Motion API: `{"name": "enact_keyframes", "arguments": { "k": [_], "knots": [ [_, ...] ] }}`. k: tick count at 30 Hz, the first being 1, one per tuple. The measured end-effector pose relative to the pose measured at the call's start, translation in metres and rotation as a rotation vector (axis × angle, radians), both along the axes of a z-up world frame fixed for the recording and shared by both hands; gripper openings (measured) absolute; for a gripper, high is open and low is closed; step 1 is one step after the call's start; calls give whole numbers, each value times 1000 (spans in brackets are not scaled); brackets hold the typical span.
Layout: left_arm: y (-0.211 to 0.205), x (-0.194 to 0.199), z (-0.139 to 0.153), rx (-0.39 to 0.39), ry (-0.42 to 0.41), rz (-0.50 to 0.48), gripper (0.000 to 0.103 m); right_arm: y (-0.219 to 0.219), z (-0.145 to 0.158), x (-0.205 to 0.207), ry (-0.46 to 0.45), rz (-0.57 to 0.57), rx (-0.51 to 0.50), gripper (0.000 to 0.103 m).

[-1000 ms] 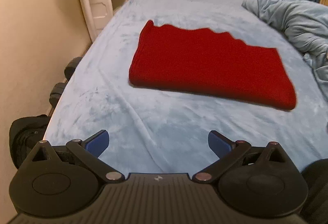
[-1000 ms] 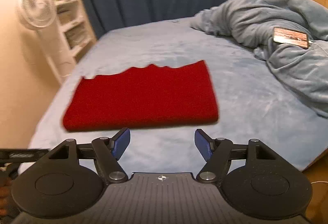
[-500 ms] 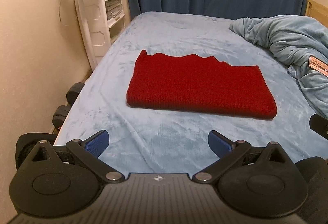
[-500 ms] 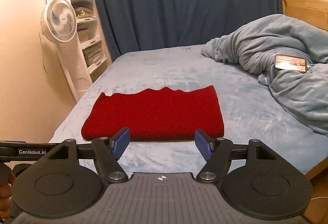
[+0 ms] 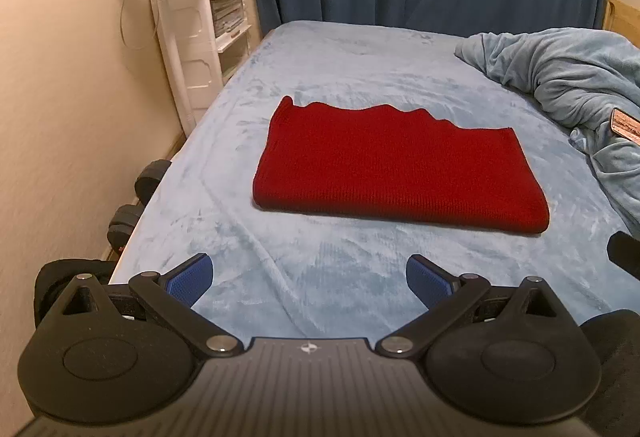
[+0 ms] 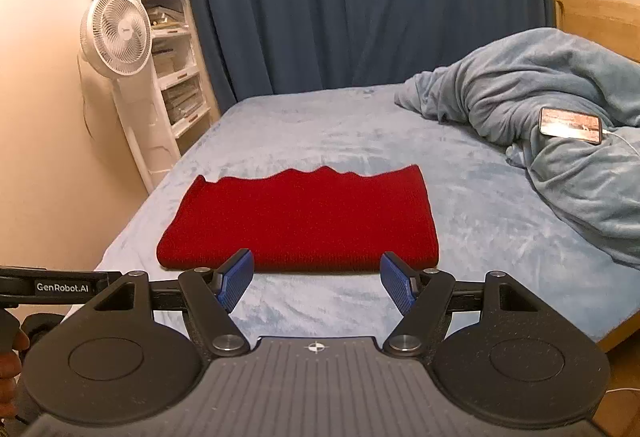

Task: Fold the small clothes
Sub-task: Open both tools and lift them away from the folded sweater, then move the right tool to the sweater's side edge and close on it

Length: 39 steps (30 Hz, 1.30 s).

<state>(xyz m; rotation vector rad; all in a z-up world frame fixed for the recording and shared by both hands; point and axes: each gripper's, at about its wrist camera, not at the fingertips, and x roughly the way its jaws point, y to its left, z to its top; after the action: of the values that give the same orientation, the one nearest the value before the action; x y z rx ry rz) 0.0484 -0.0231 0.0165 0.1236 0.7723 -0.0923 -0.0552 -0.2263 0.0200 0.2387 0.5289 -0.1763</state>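
A red knitted garment [image 5: 396, 173] lies folded flat in a rectangle on the light blue bed [image 5: 320, 265]; it also shows in the right wrist view [image 6: 300, 221]. My left gripper [image 5: 308, 279] is open and empty, held back from the garment above the bed's near edge. My right gripper [image 6: 316, 283] is open and empty, just short of the garment's near edge. Neither gripper touches the cloth.
A crumpled blue blanket [image 6: 540, 125] with a phone [image 6: 570, 125] on it fills the bed's right side. A white fan [image 6: 120, 49] and shelf unit [image 6: 168, 49] stand left of the bed by the wall. Dark dumbbells [image 5: 136, 197] lie on the floor at left.
Both grippers have pulled back and tilted up from the garment, so more of the room shows. The garment lies still and both grippers stay open.
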Motion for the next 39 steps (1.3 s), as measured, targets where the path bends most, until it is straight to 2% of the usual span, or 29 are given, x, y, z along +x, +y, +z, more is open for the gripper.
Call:
{"name": "enact_keyframes", "arguments": {
  "k": [19, 29, 32, 36, 39],
  "knots": [
    [-3, 28, -14, 16, 48, 22, 103, -9, -17, 27, 80, -5, 40, 72],
    [-7, 56, -26, 36, 71, 40, 103, -37, -33, 54, 116, -77, 127, 73],
    [-8, 71, -29, 36, 80, 55, 103, -51, -42, 66, 129, -104, 189, 77],
    [-1, 100, -33, -11, 109, 102, 103, -82, -62, 88, 125, -180, 301, 80],
    [8, 128, -40, -48, 137, 157, 103, -111, -91, 112, 119, -231, 408, 83]
  ]
}}
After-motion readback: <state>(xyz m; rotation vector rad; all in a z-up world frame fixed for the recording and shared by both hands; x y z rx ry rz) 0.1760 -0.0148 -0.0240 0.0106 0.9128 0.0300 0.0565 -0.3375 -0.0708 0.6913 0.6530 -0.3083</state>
